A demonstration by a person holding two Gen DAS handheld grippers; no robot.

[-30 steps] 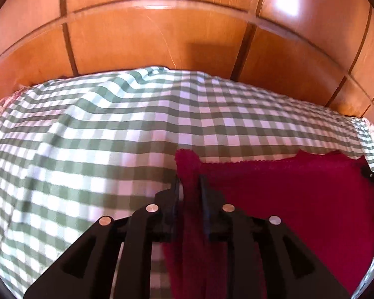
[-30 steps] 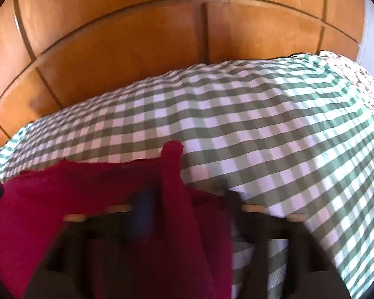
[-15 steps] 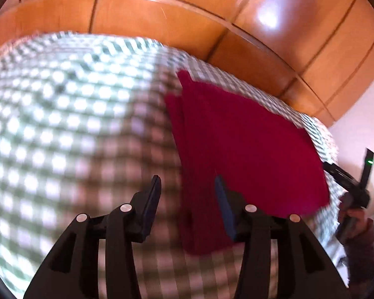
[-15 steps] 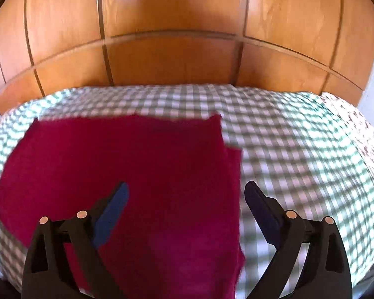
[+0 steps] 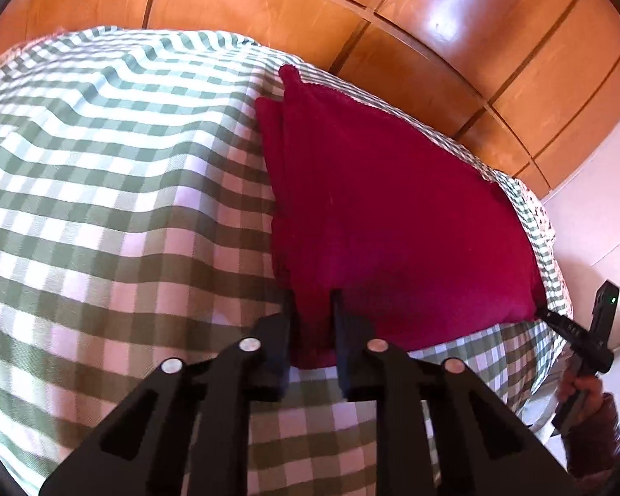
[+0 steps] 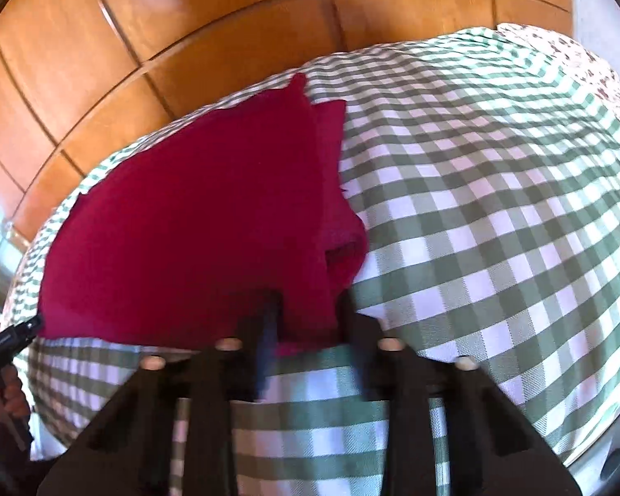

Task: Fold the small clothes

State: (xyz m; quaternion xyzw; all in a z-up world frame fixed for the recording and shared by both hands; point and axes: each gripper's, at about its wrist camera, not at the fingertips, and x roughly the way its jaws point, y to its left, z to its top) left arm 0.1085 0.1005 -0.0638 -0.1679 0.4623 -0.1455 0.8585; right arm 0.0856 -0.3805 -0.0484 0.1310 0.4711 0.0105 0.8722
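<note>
With both sets of jaws pinching the near corners of the red garment (image 5: 392, 215), your left gripper (image 5: 312, 314) and right gripper (image 6: 308, 314) are starting the next fold. It lies once-folded on the checked cloth (image 5: 103, 206). Lift evenly and carry both corners to the far edge, keeping layers aligned.

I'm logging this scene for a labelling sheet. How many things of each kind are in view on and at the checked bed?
Dark red knit cloth: 1
Green and white checked bedcover: 1
Black two-finger grippers, left gripper and right gripper: 2
Total: 4
</note>
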